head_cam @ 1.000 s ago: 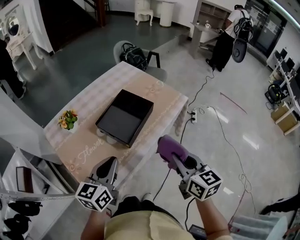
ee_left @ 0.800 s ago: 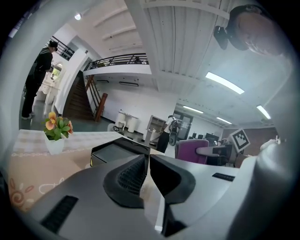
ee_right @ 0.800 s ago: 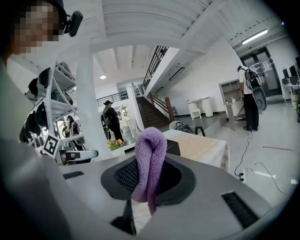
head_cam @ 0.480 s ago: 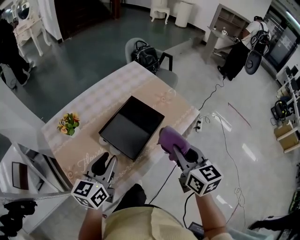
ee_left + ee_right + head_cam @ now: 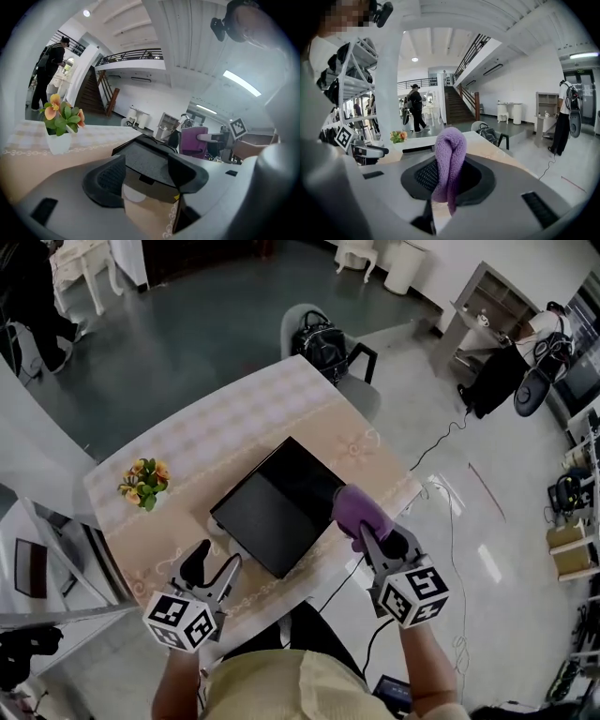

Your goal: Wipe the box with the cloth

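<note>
Wiping looks not yet begun. The purple folded cloth (image 5: 359, 510) is pinched between the closed jaws of the right gripper (image 5: 367, 529) and sits at the right corner of the box (image 5: 272, 507); can't tell if it touches the surface. Box is black and flat and lies on the table (image 5: 187, 451) near the front edge. Left gripper (image 5: 212, 568) is just in front of the box's near-left side, jaws opening wide. Nothing is between its pads, and the box edge shows beyond the tips, so my guess is it's going to steady the box. By my read the whole top is left to wipe.

Around the box:
- 1 small pot of flowers (image 5: 142, 482) well to its left
- 1 chair (image 5: 361, 395) with a black bag (image 5: 322, 334) behind it, past the table's far end

Nothing stands between the box and either of the 2 grippers, so no obstacle to the first stroke
</note>
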A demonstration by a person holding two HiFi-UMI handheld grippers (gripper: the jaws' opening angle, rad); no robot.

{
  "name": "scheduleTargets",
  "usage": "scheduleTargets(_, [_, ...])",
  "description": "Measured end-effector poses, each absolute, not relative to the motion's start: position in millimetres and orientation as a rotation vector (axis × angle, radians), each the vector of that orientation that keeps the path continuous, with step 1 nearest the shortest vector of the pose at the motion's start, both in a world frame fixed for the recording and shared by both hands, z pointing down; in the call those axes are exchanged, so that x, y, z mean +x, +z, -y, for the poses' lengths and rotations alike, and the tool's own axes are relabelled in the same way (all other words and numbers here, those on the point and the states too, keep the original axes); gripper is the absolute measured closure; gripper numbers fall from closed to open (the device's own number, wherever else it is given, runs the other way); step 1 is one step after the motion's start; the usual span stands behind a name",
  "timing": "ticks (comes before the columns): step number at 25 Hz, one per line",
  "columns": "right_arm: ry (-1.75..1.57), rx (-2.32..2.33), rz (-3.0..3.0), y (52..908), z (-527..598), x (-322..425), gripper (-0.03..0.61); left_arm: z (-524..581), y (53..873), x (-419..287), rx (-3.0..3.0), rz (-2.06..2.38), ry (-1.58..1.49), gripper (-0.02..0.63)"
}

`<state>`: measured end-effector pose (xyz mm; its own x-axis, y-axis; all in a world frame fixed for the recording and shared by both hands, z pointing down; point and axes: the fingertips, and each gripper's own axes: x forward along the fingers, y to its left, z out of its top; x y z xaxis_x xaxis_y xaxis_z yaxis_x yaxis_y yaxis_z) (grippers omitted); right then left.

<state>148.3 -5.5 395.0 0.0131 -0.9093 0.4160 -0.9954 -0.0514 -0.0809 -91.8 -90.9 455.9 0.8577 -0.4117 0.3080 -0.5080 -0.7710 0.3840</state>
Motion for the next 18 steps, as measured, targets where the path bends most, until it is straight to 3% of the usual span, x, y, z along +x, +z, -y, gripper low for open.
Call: scheduleTargets(18, [0.226, 1.707, 2.22, 377.3, 105.6, 202.6, 0.495, 86.8, 488.8, -59.4, 2.247, 1.072, 0.203, 0.31])
